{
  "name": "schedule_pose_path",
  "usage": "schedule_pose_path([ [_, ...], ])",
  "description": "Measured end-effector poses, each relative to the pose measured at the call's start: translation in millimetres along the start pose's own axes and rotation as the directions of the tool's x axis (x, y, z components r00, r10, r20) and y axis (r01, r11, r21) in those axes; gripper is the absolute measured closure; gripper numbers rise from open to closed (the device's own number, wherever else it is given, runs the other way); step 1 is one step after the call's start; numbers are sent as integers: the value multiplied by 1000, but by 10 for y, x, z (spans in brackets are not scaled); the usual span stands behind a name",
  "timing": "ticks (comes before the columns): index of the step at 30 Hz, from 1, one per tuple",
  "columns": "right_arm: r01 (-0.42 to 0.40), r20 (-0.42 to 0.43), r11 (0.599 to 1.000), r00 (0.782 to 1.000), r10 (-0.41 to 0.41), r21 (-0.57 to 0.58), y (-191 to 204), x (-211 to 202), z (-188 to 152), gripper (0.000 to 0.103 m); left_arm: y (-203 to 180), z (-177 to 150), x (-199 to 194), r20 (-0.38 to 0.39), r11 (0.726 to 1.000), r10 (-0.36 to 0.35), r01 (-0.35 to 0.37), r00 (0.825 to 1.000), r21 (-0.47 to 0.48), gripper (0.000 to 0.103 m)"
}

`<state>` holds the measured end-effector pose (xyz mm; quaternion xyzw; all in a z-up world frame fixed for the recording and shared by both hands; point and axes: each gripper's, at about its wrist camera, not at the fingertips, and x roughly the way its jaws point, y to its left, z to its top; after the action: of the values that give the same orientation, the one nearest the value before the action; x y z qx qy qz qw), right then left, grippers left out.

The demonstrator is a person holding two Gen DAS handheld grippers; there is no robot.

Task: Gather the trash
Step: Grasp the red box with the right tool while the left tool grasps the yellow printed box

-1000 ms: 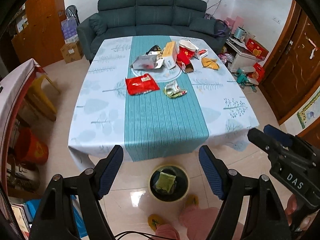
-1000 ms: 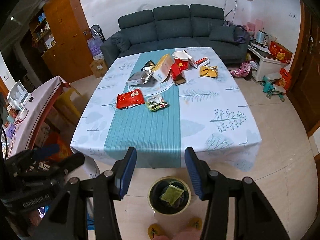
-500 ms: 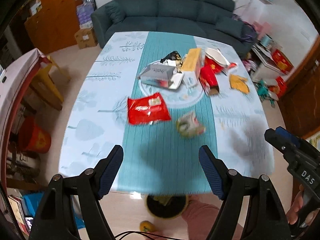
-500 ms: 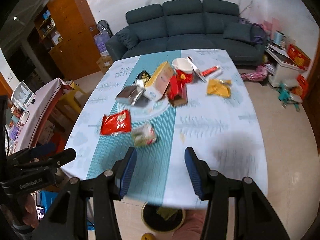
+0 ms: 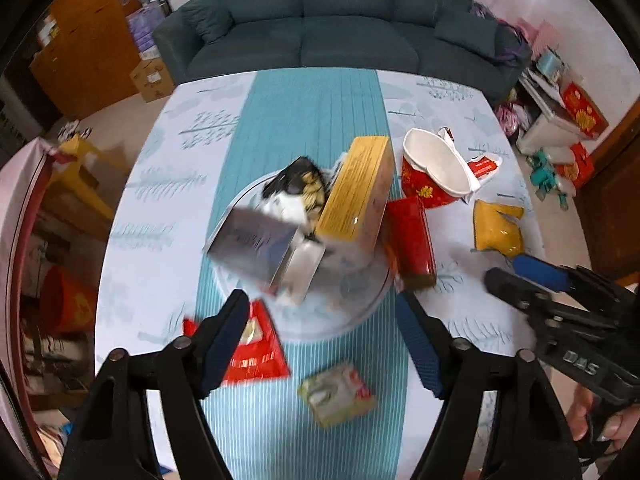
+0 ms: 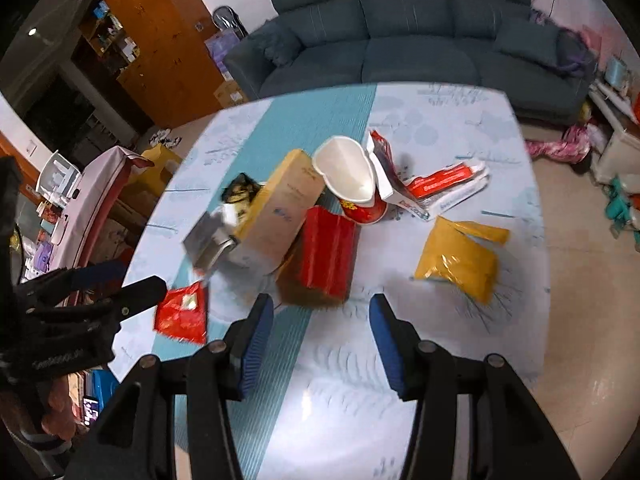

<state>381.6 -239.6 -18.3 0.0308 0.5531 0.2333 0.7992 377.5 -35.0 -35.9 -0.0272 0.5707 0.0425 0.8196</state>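
Left wrist view: the left claw (image 5: 320, 340) hangs over the near half of the surface (image 5: 168, 208), pitched steeply down, its jaws closing with nothing yet between the pads. Under it lie a red snack packet (image 5: 256, 348), partly hidden by the left finger, and a crumpled green wrapper (image 5: 336, 394). These two sit apart from the main heap, so they look like the easiest first pick. Further in, a silver box (image 5: 260, 252), a yellow carton (image 5: 356, 192) and a black wrapper (image 5: 298, 178) lean on each other over a round plate (image 5: 360, 304), with a red box (image 5: 410, 236) and a red paper cup (image 5: 432, 168) just beside them.

Right wrist view: the right claw (image 6: 316, 336) is released and empty, its jaws half apart, aimed at the bare cloth just short of the red box. A yellow pouch (image 6: 460, 256) lies alone to its right, and a flattened red-and-white carton (image 6: 436, 188) lies beyond the cup. Each claw seems to cover its own side of the litter. Motion blur hides finer detail.
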Motion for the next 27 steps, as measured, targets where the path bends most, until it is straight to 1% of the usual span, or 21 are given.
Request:
schedule_pose_path([
  [3, -33, -75, 997, 996, 38, 63, -145, 388, 147, 53, -63, 163, 191, -25, 1000, -1, 1, 1000, 18, 34],
  [5, -53, -135, 993, 989, 67, 108, -222, 652, 211, 53, -43, 249, 290, -44, 1000, -1, 2, 999, 3, 34],
  [6, -61, -151, 991, 985, 79, 119, -234, 743, 231, 53, -25, 269, 325, -53, 1000, -4, 4, 999, -7, 34],
  [10, -84, -185, 988, 977, 108, 130, -233, 1017, 289, 53, 41, 364, 455, -75, 999, -21, 18, 997, -44, 34],
  [13, -104, -202, 984, 970, 131, 142, -239, 1159, 337, 53, 64, 386, 501, -86, 999, -21, 16, 996, -50, 34],
  [16, -126, -191, 982, 970, 152, 143, -238, 1200, 372, 53, 35, 429, 559, -96, 999, -25, 21, 995, -43, 34],
  [18, -135, -181, 981, 971, 159, 138, -251, 1194, 387, 62, 6, 468, 610, -103, 999, -28, 25, 994, -38, 34],
  [19, -131, -183, 983, 971, 154, 129, -264, 1187, 385, 64, -5, 487, 632, -105, 999, -30, 26, 994, -37, 34],
  [23, -119, -182, 987, 974, 137, 107, -359, 1080, 357, 65, -41, 566, 753, -123, 998, -43, 38, 991, -43, 34],
  [27, -115, -174, 987, 976, 132, 109, -479, 961, 327, 65, -52, 648, 896, -150, 997, -62, 54, 987, -58, 34],
])
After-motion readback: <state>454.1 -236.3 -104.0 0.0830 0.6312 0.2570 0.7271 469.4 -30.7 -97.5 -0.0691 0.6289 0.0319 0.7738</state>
